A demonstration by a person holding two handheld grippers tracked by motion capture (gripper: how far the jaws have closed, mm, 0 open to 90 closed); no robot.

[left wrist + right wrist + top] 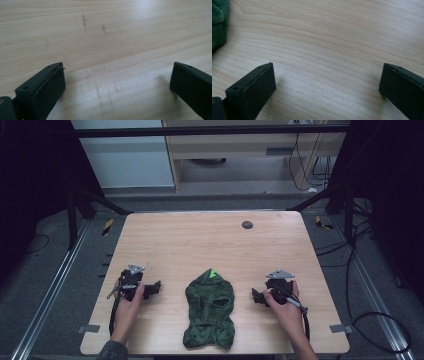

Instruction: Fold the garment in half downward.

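A dark green fleece garment [210,310], shaped like a small hood with a bright green tab at its top, lies flat near the table's front edge. My left gripper [154,288] rests on the wood to its left, jaws pointing toward it, open and empty [117,82]. To the right of the garment my right gripper [256,297] sits low on the table, likewise open with nothing between its jaws [327,82]. The garment's green edge [219,22] shows at the upper left of the right gripper view.
The light wooden table [210,245] has a small dark round disc [247,225] near its back edge. Dark floor, metal rails and cables surround the table. A cabinet stands beyond it.
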